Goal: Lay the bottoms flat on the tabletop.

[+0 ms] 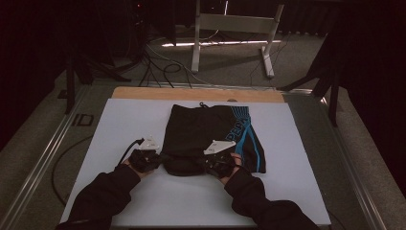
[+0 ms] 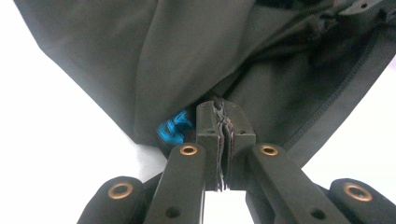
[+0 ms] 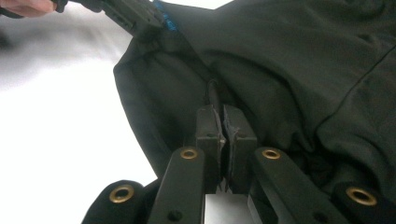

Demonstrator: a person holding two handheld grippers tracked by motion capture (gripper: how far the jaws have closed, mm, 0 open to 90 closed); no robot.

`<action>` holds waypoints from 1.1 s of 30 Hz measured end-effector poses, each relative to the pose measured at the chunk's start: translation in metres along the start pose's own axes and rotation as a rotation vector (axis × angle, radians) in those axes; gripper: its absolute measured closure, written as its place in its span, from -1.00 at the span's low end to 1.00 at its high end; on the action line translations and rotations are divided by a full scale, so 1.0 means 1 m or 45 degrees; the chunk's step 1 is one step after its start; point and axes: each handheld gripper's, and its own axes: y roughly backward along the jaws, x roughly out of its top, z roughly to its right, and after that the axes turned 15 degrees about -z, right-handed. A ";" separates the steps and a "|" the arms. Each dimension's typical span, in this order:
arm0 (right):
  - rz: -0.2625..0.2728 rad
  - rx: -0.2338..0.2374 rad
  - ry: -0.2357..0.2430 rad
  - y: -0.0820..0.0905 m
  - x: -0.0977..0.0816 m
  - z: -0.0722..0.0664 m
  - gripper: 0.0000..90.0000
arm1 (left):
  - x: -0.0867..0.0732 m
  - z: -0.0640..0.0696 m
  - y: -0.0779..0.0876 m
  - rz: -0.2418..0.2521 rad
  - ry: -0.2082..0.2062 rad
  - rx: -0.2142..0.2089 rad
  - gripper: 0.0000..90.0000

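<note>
A pair of black shorts (image 1: 206, 129) with blue stripes and lettering on its right side lies flat on the white table top (image 1: 129, 120). At the near left corner of the shorts, my left gripper (image 1: 160, 159) is shut on the fabric; in the left gripper view the jaws (image 2: 224, 116) pinch a fold of black cloth (image 2: 187, 56), with a scrap of blue print (image 2: 173, 128) just to their left. My right gripper (image 1: 203, 161) is shut on the near hem farther right, its jaws (image 3: 224, 122) closed on bunched cloth (image 3: 289, 70). The left gripper (image 3: 135, 16) appears at the top left of the right gripper view.
A bare wooden strip (image 1: 191, 94) borders the table's far side. Metal rails (image 1: 43, 158) run along the left and right edges. On the floor beyond lie cables (image 1: 158, 67) and a white table frame (image 1: 230, 28). Sleeved forearms (image 1: 105, 196) rest over the near table.
</note>
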 end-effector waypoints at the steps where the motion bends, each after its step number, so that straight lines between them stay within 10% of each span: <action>1: 0.003 -0.010 0.004 0.002 -0.001 -0.002 0.92 | -0.007 0.002 0.008 0.023 0.019 -0.005 0.94; 18: -0.088 0.082 -0.014 0.010 -0.041 -0.013 0.81 | -0.042 0.017 0.012 -0.052 0.001 -0.174 0.67; 24: -0.068 0.064 0.003 0.010 -0.038 -0.015 0.41 | -0.033 0.027 0.019 0.009 -0.057 -0.110 0.35; 33: -0.102 0.050 0.056 0.001 -0.030 -0.024 0.25 | -0.018 0.037 0.002 -0.094 -0.122 -0.002 0.31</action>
